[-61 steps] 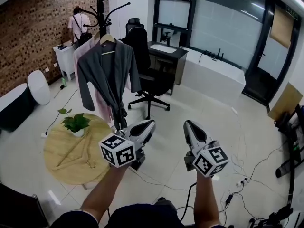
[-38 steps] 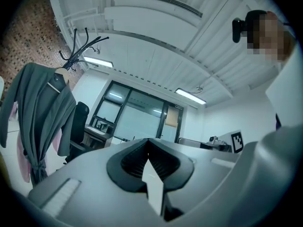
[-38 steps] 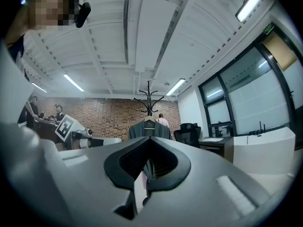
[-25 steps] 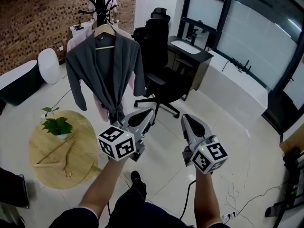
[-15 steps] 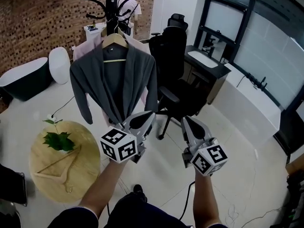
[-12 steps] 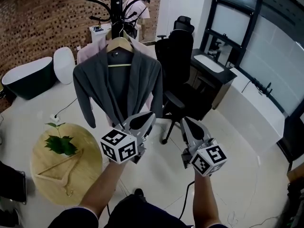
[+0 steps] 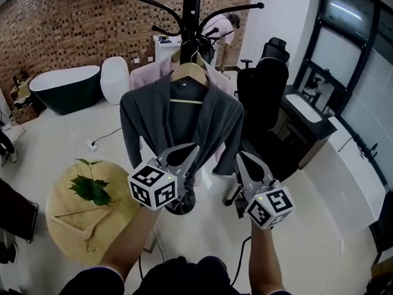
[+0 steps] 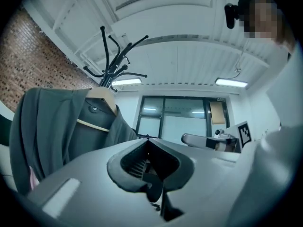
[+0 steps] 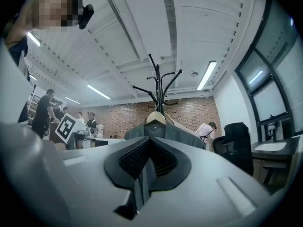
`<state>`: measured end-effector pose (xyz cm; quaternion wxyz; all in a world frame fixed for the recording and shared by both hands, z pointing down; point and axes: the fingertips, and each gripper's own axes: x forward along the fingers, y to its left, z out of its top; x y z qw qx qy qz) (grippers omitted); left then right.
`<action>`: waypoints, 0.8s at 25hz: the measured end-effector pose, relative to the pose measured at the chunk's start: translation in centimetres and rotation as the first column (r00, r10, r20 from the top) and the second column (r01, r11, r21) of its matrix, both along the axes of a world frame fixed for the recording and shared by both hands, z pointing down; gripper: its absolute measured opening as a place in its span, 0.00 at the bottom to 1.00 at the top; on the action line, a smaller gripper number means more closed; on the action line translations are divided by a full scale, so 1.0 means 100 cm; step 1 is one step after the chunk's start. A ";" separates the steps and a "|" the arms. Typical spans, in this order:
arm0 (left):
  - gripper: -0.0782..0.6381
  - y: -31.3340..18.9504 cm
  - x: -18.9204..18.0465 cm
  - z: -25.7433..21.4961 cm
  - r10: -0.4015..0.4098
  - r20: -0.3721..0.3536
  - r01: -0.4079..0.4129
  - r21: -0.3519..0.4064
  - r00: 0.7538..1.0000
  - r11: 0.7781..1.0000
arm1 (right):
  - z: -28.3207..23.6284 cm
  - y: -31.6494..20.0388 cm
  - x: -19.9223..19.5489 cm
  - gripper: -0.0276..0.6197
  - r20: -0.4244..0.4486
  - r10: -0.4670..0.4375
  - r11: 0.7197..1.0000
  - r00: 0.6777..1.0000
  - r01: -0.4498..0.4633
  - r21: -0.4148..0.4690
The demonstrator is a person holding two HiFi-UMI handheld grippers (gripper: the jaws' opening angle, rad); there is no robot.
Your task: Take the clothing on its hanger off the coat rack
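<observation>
Grey robe (image 7: 178, 125) hangs straight down on its hanger (image 7: 189, 73), facing left gripper (image 7: 192, 149) and right gripper (image 7: 242, 158), jaws together.

- No words, numbers, brand names or signs can be read in any of the three views.
- The marker cube (image 7: 152, 188) of the left tongs (image 7: 193, 147) bears only black-and-white square patterns, no letters.
- The marker cube (image 7: 270, 208) of the right tongs (image 7: 241, 157) bears the same kind of pattern.

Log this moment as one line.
left gripper: shut, empty | right gripper: shut, empty | grey robe: on hanger, on coat rack
</observation>
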<state>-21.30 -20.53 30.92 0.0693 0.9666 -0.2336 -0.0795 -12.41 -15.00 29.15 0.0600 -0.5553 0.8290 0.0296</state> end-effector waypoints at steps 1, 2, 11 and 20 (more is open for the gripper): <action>0.12 -0.007 -0.003 -0.001 -0.020 0.004 0.020 0.005 1.000 1.000 | -0.001 -0.007 -0.002 0.05 -0.006 -0.017 1.000 1.000 0.017 0.002; 0.12 -0.014 -0.005 -0.003 -0.040 0.007 0.040 0.010 0.999 0.999 | -0.002 -0.014 -0.003 0.05 -0.012 -0.035 0.999 0.999 0.035 0.003; 0.12 -0.062 -0.020 -0.025 -0.239 0.035 0.236 0.068 0.970 0.969 | -0.014 -0.074 -0.011 0.05 -0.047 -0.220 0.976 0.974 0.220 -0.009; 0.12 -0.090 -0.043 -0.022 -0.378 0.104 0.367 0.109 0.920 0.924 | -0.018 -0.093 -0.028 0.05 -0.047 -0.322 0.947 0.946 0.322 0.007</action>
